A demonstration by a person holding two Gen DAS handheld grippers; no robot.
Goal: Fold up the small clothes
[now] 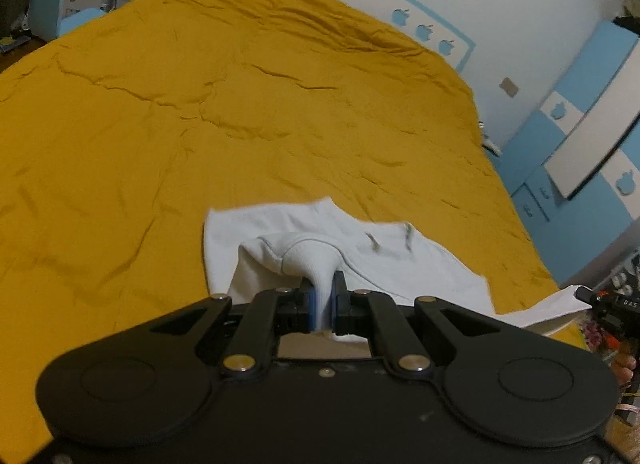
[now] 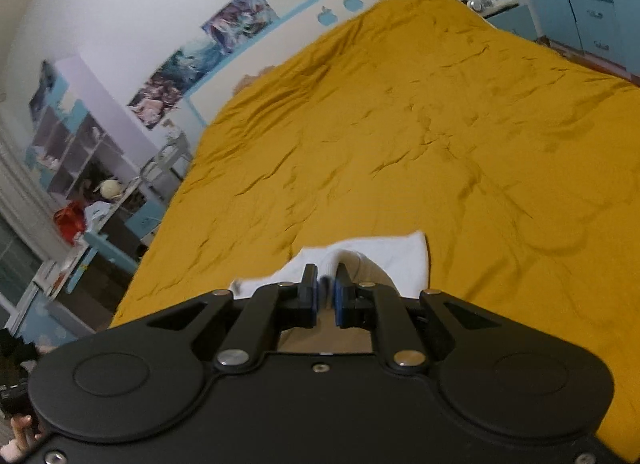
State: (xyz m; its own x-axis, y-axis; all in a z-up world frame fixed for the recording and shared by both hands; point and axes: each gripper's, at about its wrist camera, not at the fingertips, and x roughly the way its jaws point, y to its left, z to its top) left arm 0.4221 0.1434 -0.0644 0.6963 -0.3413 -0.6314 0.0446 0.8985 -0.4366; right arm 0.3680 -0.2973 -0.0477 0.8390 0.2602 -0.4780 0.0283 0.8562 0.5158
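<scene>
Left view: right claw [image 1: 582, 296] pinching white garment [image 1: 280, 223]; right view lacks this.

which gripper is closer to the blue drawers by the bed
Right. In the left wrist view the right gripper holds the white garment on the side toward the blue drawers; the left gripper grips it farther away.

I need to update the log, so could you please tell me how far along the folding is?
Done: both ends of the white garment are gripped. In hand: the left gripper and right gripper hold it over the yellow bedspread, jaws shut on cloth. Left: no finished fold shows yet.
</scene>
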